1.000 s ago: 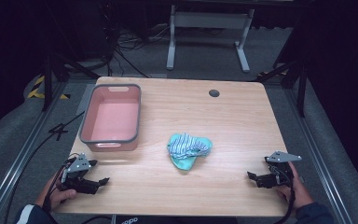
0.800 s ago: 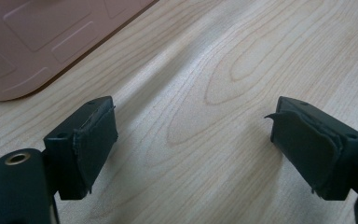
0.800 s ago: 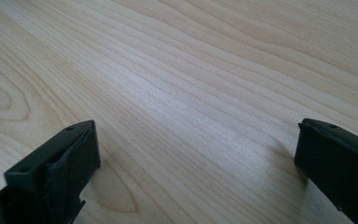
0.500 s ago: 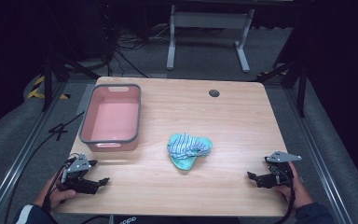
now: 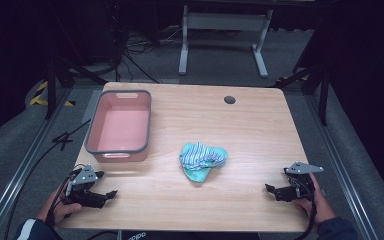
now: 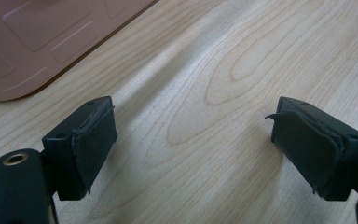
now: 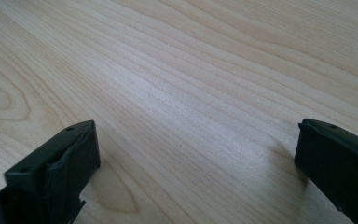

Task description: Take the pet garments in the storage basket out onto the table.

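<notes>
1. One crumpled cloth (image 5: 202,160), striped blue-and-white over a teal layer, lay bunched near the middle of the table (image 5: 190,110), well apart from both of our tools.
2. We judged it light, soft and limp: it would sag and trail when lifted, and it would not break or slip much. A raised fold at the top of the heap looked the best place to pinch, since the flat teal edge lay tight to the wood.
3. Our left tool (image 5: 106,195) rested at the near left corner with its jaws spread wide and nothing between them; in the left gripper view only bare wood lay between the pads (image 6: 95,140).
4. Our right tool (image 5: 274,190) sat near the near right edge, jaws likewise wide apart and empty, pointing inward toward the cloth.
5. A pink bin (image 5: 120,125) with a grey rim stood to the left of the cloth, near it but apart, and looked empty.
6. Nothing stood between either tool and the cloth; a small dark round fitting (image 5: 229,99) sat near the far edge, out of the way.
</notes>
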